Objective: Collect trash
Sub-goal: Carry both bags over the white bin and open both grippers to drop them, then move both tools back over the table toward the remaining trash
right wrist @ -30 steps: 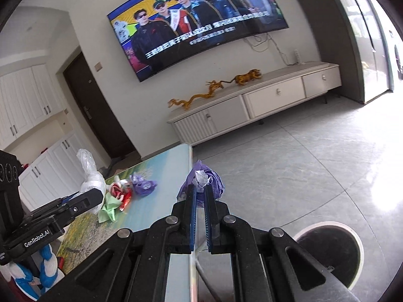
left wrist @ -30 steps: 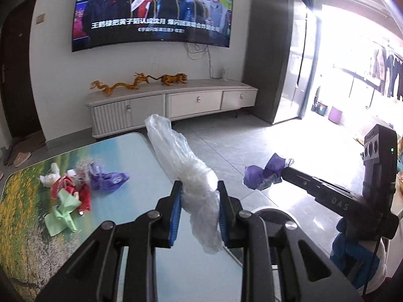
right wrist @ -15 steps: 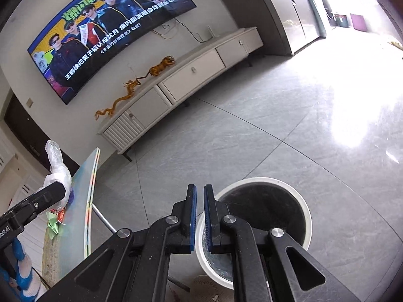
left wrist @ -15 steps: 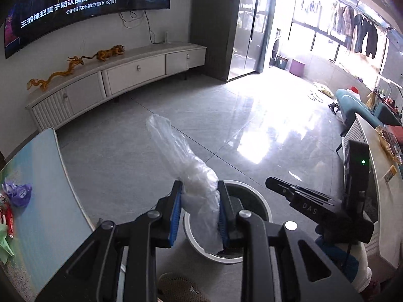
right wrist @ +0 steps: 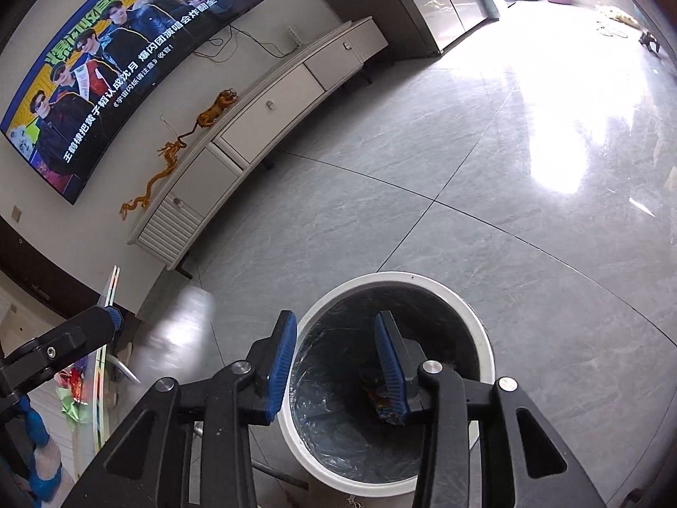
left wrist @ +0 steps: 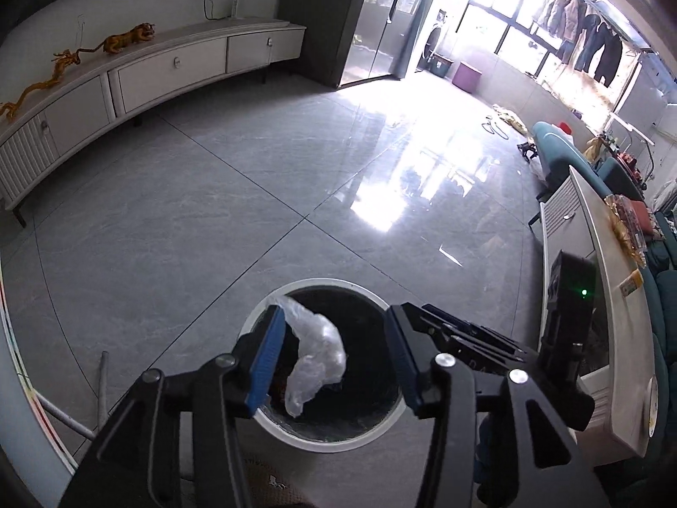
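Observation:
A round white trash bin (left wrist: 296,432) with a black liner stands on the grey floor; it also shows in the right wrist view (right wrist: 478,317). My left gripper (left wrist: 334,360) is open above the bin. A crumpled clear plastic bag (left wrist: 317,355) hangs loose by its left finger, over the bin mouth. My right gripper (right wrist: 334,364) is open and empty over the bin, with colourful trash (right wrist: 383,406) lying inside below it. More trash (right wrist: 72,398) lies on the table at the far left of the right wrist view.
A white TV cabinet (left wrist: 139,72) with golden dragon figures stands along the wall, also in the right wrist view (right wrist: 271,106). The table edge (right wrist: 108,296) is at the left. A white counter (left wrist: 592,279) and teal sofa are at the right.
Both grippers have opened over the bin. The clear bag has slipped from the left fingers and sags downward. The purple trash left the right gripper earlier.

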`<state>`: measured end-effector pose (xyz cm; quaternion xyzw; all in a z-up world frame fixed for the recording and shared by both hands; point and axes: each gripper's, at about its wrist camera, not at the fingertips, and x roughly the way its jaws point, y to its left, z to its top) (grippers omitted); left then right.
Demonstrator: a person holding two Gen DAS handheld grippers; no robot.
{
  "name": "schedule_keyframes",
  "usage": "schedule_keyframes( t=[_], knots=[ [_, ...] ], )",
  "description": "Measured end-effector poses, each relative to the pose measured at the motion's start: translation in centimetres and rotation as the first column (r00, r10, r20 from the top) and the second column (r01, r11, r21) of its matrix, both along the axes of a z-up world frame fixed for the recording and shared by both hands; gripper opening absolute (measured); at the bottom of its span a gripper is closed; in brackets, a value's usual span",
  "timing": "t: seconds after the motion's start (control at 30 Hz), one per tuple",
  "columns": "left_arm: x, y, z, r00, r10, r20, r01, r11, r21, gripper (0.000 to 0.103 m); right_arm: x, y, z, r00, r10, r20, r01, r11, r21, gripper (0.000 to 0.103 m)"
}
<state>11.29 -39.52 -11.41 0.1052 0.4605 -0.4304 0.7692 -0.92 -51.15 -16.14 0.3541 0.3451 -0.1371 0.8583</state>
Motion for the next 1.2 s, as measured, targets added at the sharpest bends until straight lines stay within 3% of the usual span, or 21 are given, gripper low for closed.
schedule_keyframes(
  t=[0.23, 0.57, 0.93, 1.13, 1.2],
  knots=[
    [0.9, 0.8, -0.1, 1.000, 0.030, -0.002, -0.030, 1.000, 0.003, 0.048, 0.6, -0.1, -0.1, 1.000, -0.010, -0.007, 0.010, 1.000, 0.010, 0.039],
    [1.8, 6.0, 4.1, 0.980, 0.172, 0.100, -0.167, 0.984, -0.054, 0.049, 2.0, 1.4, 3.0, 0.998, 0.035, 0.045, -0.034, 0.999, -0.021, 0.042],
    [2.7, 14.6, 8.3, 0.930, 0.329, 0.164, -0.312, 0.942, -0.125, 0.055, 3.4, 5.0, 8.3, 0.986, 0.110, 0.129, -0.098, 0.991, -0.090, 0.047],
    [2.9, 20.1, 10.5, 0.890, 0.420, 0.176, -0.391, 0.903, -0.179, 0.056, 4.5, 8.0, 11.5, 0.971, 0.170, 0.170, -0.147, 0.979, -0.141, 0.049],
    [2.9, 22.1, 11.1, 0.873, 0.452, 0.182, -0.418, 0.887, -0.198, 0.061, 4.8, 9.1, 12.7, 0.965, 0.192, 0.182, -0.163, 0.973, -0.161, 0.050]
  ],
)
